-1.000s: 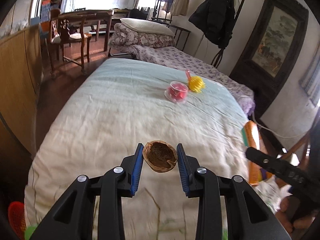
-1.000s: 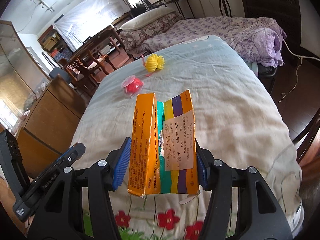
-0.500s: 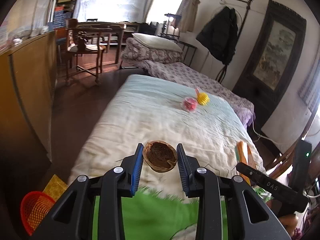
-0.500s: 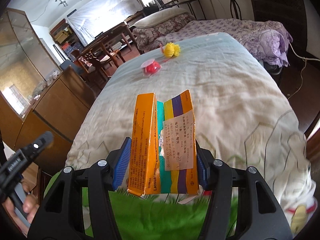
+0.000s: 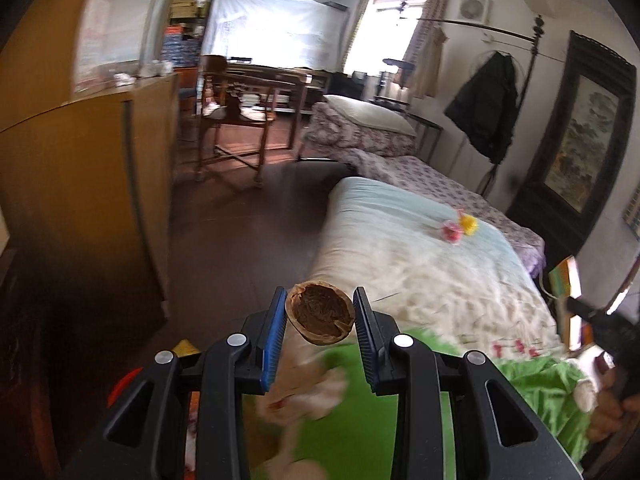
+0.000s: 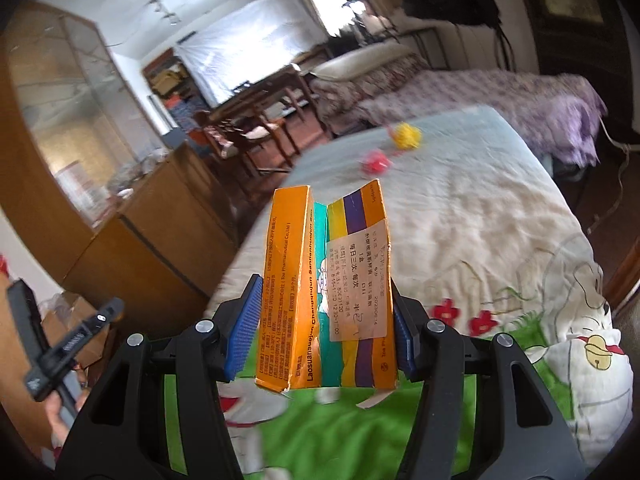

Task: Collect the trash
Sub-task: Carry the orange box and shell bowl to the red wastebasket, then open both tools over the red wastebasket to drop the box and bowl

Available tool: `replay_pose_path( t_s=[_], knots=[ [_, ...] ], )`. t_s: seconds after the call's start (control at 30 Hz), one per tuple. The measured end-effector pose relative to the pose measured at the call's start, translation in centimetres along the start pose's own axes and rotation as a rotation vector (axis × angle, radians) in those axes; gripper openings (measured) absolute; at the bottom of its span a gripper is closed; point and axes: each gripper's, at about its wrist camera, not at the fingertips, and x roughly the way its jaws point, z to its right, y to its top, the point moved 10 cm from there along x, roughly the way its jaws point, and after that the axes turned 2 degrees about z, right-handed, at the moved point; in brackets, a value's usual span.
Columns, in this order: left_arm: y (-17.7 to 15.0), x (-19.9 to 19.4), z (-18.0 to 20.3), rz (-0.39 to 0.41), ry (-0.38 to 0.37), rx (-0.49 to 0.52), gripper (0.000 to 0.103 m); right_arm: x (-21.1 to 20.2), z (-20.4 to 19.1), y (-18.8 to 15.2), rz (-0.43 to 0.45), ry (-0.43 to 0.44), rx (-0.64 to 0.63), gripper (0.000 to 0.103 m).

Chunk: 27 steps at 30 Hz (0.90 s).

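My left gripper [image 5: 319, 300] is shut on a brown half walnut shell [image 5: 320, 318], held in the air past the near left corner of the bed [image 5: 420, 280]. A flattened orange medicine box [image 6: 288, 280] with a white label stands upright between the blue pads [image 6: 244, 320] of my right gripper [image 6: 325, 284], which is shut on it above the green foot of the quilt [image 6: 360, 420]. The left wrist view shows that box [image 5: 568, 280] at its right edge. A pink cup [image 5: 450, 232] and a yellow ball [image 5: 469, 224] lie far up the bed.
A red mesh basket [image 5: 122, 386] shows low on the left, mostly hidden by my left gripper. A wooden cabinet [image 5: 80, 184] lines the left side, with dark floor [image 5: 240, 248] between it and the bed. A wooden chair [image 5: 232, 120] and a second bed [image 5: 400, 160] stand beyond.
Both grippers have drawn back from the bed and risen, the left one swinging left so floor and cabinet fill its view. Neither grip has changed.
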Motion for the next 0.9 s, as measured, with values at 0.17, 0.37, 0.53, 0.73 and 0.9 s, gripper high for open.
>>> replay_pose_path(
  t_s=[0.17,0.37,0.53,0.73,0.9],
  knots=[
    [-2.3,-0.6,-5.9,-0.036,0.073,-0.038,0.033,-0.6,-5.0,-0.8,-0.012,0.067,-0.074,0.057],
    [-7.7,0.4,-13.7,-0.135,0.23,-0.082,0.071,0.7,-10.5,-3.1,-0.082,0.133,-0.145,0.057],
    [-13.9,0.1,-20.1,-0.246,0.313,-0.16,0.086,2.3,-13.8,-5.8,-0.158,0.163,-0.204,0.057],
    [-18.6,-2.9,-27.5,-0.284,0.431,-0.248,0.089,5.3,-18.9,-10.3,-0.277,0.194,-0.306,0.057],
    [-20.4,-5.1,-31.0,-0.265,0.498,-0.328,0.09,8.1,-24.0,-14.4,-0.383,0.23,-0.412,0.057]
  ],
)
